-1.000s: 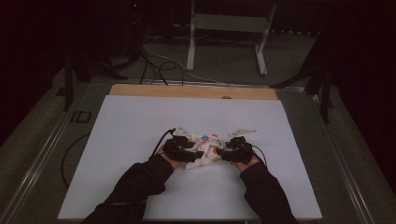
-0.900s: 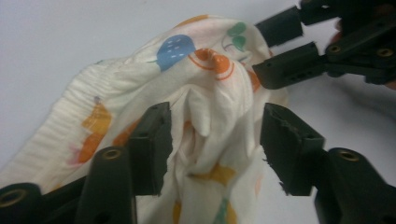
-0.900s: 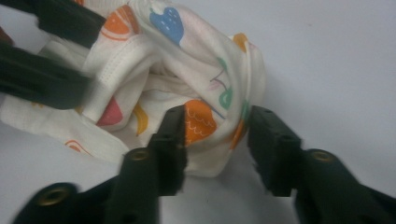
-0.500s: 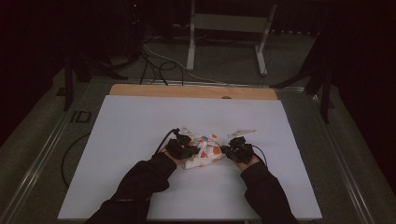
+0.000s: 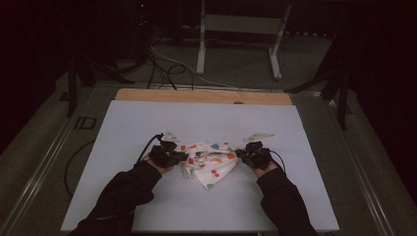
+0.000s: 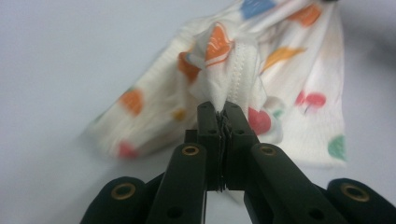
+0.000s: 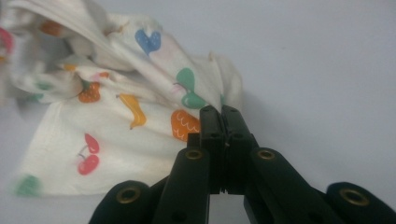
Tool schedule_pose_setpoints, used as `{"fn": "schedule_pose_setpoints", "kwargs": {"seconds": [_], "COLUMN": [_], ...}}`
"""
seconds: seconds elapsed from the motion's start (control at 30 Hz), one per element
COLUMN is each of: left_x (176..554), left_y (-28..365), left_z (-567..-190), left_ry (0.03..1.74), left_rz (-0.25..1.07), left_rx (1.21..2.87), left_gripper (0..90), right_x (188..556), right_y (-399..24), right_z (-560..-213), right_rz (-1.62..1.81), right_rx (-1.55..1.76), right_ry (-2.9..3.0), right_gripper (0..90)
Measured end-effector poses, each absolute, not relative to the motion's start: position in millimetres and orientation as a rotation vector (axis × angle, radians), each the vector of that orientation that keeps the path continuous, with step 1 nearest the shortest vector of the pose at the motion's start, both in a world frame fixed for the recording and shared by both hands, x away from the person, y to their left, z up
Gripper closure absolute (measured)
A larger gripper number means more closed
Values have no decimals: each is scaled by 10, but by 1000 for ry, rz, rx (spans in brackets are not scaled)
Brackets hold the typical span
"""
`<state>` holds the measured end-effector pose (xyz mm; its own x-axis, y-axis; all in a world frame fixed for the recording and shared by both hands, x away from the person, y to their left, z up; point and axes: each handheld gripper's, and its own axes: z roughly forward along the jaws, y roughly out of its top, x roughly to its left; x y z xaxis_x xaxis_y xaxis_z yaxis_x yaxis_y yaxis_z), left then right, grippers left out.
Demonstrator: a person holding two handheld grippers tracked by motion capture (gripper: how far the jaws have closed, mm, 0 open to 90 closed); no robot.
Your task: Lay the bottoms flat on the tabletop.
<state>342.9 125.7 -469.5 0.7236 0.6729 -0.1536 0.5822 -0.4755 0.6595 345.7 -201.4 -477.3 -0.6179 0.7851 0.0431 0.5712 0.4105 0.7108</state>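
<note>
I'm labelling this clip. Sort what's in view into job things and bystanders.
In the job:
- printed cloth
- left gripper, shut on the cloth
- right gripper, shut on the cloth
- white table

Lying about:
- metal stand
- floor cables

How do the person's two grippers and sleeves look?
Both the left gripper and the right gripper are black, each topped by a pale three-cornered plate and trailing a black cable. Their jaws are black with brass-coloured rivets. The person wears dark long sleeves.

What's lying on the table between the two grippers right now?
In the high view, the fruit-print cloth spans from the left gripper to the right gripper, both clamped on it.
</note>
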Motion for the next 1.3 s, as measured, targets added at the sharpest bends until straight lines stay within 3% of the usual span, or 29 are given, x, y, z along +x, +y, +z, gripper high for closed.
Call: {"fn": "schedule_pose_setpoints", "kwargs": {"seconds": [0.4, 0.8, 1.3], "left_x": [3172, 2685, 2436], "left_y": [1567, 1532, 1501], "left_z": [-4547, -4684, -4911], "left_ry": [964, 900, 879], "left_rz": [251, 165, 83], "left_rx": [2224, 2313, 2355], "left_gripper": [890, 887, 884], "right_x": [3320, 2943, 2762], "right_y": [-2187, -2096, -2159], "right_z": [-4578, -4763, -5021], "right_rz": [1040, 971, 909], "right_rx": [1152, 1047, 1054], "right_ry": [2335, 2479, 2602], "right_gripper": [897, 895, 889]}}
